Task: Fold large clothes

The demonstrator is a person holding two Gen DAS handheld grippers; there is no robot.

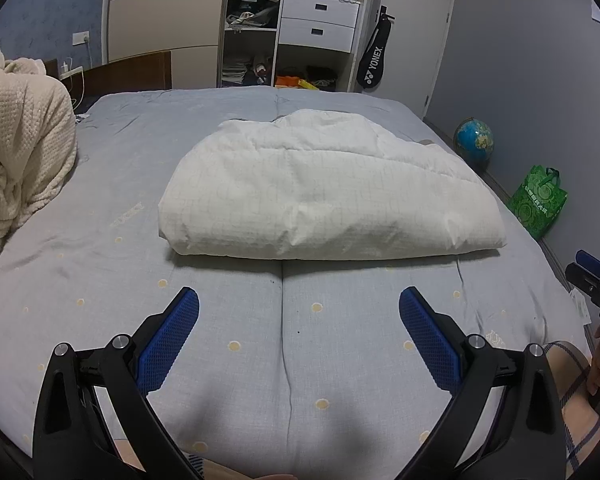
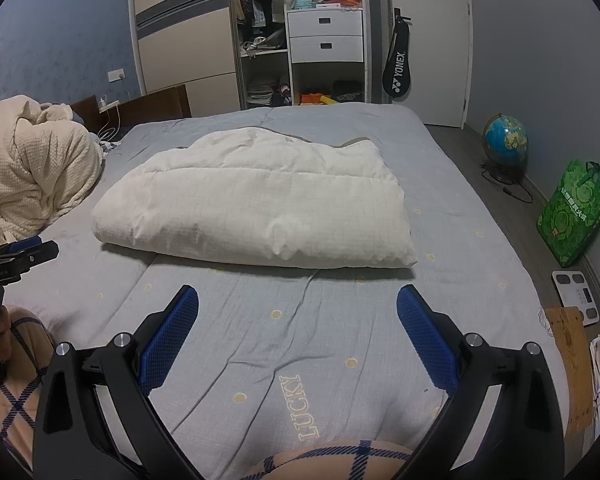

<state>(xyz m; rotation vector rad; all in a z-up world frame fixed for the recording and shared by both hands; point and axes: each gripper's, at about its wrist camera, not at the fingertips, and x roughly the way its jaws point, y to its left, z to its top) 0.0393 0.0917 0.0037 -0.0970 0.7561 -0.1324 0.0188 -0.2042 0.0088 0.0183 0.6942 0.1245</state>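
A white padded garment (image 1: 328, 188), quilted in a faint grid and folded into a thick rectangular bundle, was seen lying on the middle of the bed (image 1: 100, 240), its folded edge turned toward the cameras. In the right wrist view the same bundle (image 2: 252, 208) was placed toward ten o'clock of the picture, flat on the grey dotted bedcover.

The left gripper (image 1: 299, 322) was held above the cover at six o'clock from the bundle, its blue-padded fingers (image 1: 172, 340) spread wide with nothing between them and clear of the cloth. The right gripper (image 2: 298, 322) was likewise held wide open and empty, near the embroidered word LUCKY (image 2: 300, 408), apart from the bundle.

A cream waffle-knit blanket (image 1: 20, 160) was heaped at nine o'clock on the bed. At twelve o'clock an open wardrobe (image 1: 256, 20) with white drawers (image 1: 320, 20) was seen, a black Yonex racket bag (image 1: 374, 62) hanging beside it. On the floor at three o'clock stood a globe (image 1: 474, 140) and a green shopping bag (image 1: 540, 200); a white bathroom scale (image 2: 578, 292) was visible nearer in the right wrist view.
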